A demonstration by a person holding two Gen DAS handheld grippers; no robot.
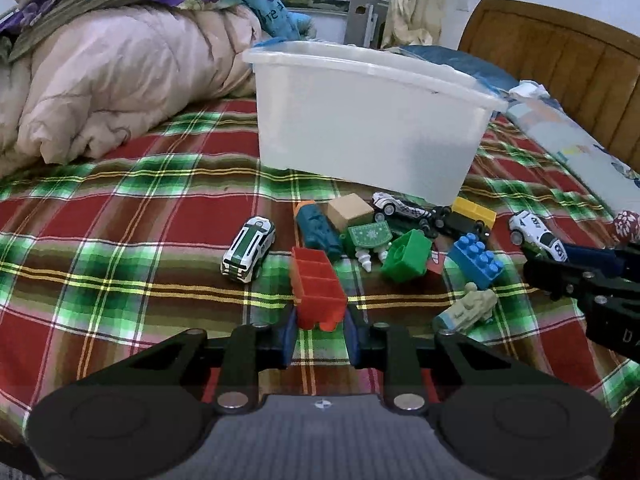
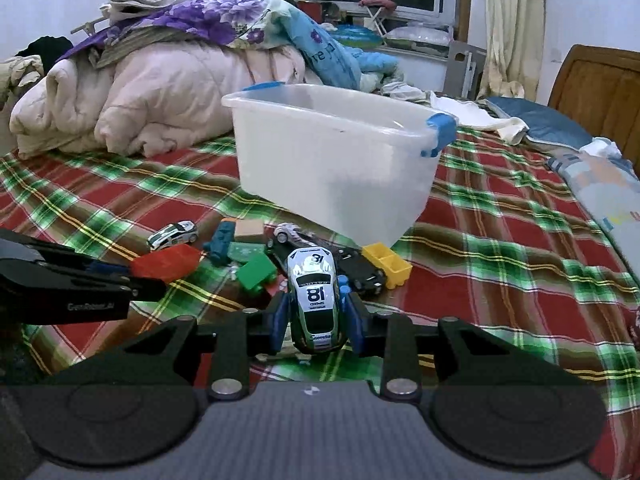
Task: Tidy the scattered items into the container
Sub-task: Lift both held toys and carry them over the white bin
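Note:
A translucent white bin (image 1: 372, 120) stands on the plaid bed, also in the right wrist view (image 2: 336, 160). Toys lie scattered in front of it. My left gripper (image 1: 320, 330) is shut on a red block (image 1: 316, 286), seen from the side in the right wrist view (image 2: 166, 261). My right gripper (image 2: 316, 320) is shut on a white and green race car numbered 18 (image 2: 314, 300), which also shows at the right in the left wrist view (image 1: 538, 234). Both grippers are in front of the bin.
On the bed lie a green and white car (image 1: 248, 248), a teal toy (image 1: 318, 230), a wooden block (image 1: 350, 210), a green block (image 1: 406, 256), a blue brick (image 1: 476, 258), a yellow truck (image 1: 470, 212) and a tan tank (image 1: 466, 310). Piled quilts (image 1: 120, 72) left; wooden headboard (image 1: 560, 48) right.

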